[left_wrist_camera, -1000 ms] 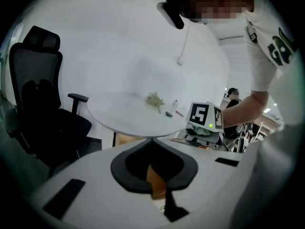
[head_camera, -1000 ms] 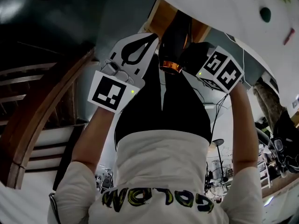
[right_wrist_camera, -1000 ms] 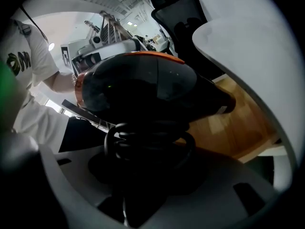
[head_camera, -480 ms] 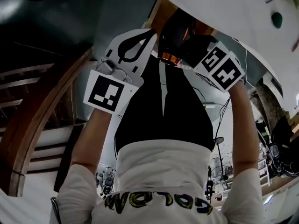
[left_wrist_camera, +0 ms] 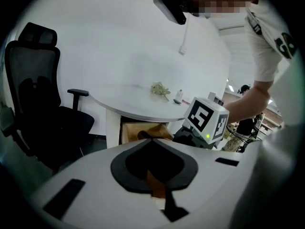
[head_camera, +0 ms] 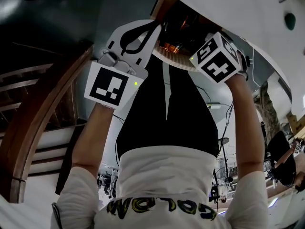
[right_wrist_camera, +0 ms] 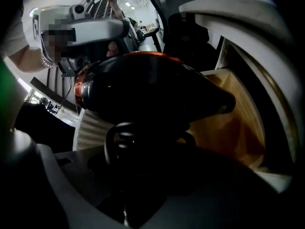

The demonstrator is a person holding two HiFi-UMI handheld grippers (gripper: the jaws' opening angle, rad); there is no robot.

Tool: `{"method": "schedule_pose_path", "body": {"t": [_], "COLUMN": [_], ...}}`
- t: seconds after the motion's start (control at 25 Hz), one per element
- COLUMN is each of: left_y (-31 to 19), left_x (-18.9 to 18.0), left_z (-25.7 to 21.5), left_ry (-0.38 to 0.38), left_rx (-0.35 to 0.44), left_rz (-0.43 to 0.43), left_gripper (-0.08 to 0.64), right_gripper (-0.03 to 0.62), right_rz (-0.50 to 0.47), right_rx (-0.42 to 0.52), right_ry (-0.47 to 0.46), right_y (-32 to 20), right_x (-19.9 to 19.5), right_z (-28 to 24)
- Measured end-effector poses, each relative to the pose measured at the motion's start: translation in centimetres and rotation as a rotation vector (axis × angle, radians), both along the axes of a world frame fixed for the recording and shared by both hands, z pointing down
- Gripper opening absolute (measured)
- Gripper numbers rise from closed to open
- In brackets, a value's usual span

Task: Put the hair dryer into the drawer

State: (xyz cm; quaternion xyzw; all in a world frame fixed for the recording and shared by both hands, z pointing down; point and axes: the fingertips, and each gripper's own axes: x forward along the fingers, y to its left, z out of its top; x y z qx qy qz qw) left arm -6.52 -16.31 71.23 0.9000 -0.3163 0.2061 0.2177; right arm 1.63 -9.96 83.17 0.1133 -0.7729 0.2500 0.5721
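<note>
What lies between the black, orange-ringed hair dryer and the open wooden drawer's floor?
Nothing visible: in the right gripper view, only bare wood of the open wooden drawer shows beyond the black, orange-ringed hair dryer.

Bright, even room light washes the white table (left_wrist_camera: 133, 106) in the left gripper view, while the right gripper view is murky, the hair dryer (right_wrist_camera: 143, 94) a glossy dark mass with one orange gleam, and both gripper views bend and blacken towards their rounded edges.
</note>
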Motion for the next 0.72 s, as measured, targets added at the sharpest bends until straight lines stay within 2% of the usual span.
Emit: {"method": "schedule_pose_path", "body": {"t": [0.48, 0.72], "left_y": [-0.8, -0.6], "left_x": [-0.5, -0.7], "left_z": [2.4, 3.3], "left_ry": [-0.075, -0.091], "left_rx": [-0.017, -0.025], "left_rz": [-0.012, -0.014], "left_gripper": [0.012, 0.012], "right_gripper": [0.235, 0.235], "right_rz": [-0.039, -0.044], "right_rx": [0.088, 0.098], "right_ry": [0.139, 0.195], "right_y": [-1.4, -1.5], "right_x": [0.0, 0.0], "right_z": [3.3, 4.6]}}
